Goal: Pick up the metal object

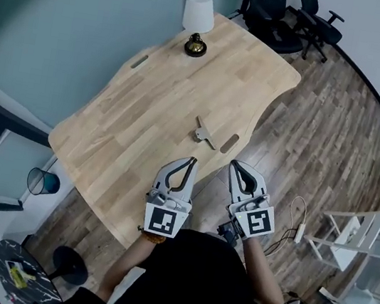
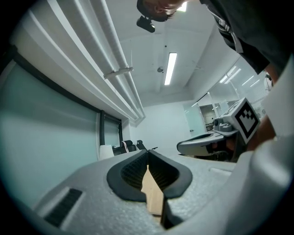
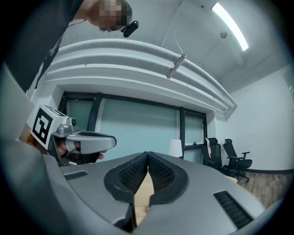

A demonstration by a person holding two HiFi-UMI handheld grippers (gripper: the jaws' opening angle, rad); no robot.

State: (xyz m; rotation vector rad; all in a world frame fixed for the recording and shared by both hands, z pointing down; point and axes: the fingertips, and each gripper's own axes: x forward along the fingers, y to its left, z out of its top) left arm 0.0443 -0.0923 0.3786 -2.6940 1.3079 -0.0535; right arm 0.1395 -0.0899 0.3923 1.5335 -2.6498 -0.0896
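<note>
The metal object point(image 1: 204, 133), a small grey bracket-like piece, lies flat on the wooden table point(image 1: 145, 118) near its right edge, beside a slot. My left gripper point(image 1: 191, 160) hovers over the table's near edge, a short way below the object, jaws shut with nothing held. My right gripper point(image 1: 234, 164) is beside it, off the table's edge over the floor, shut and empty too. In the left gripper view the left gripper point(image 2: 148, 153) shows closed tips tilted upward. The right gripper point(image 3: 147, 154) looks the same in its own view, and a sliver of the metal object point(image 3: 146, 209) shows low between its jaws.
A white-shaded lamp point(image 1: 197, 22) on a dark brass base stands at the table's far end. Black office chairs point(image 1: 285, 12) sit beyond it. A blue bin point(image 1: 41, 180) stands on the floor at left, white frames point(image 1: 362, 241) at right, a cable point(image 1: 297, 220) on the wood floor.
</note>
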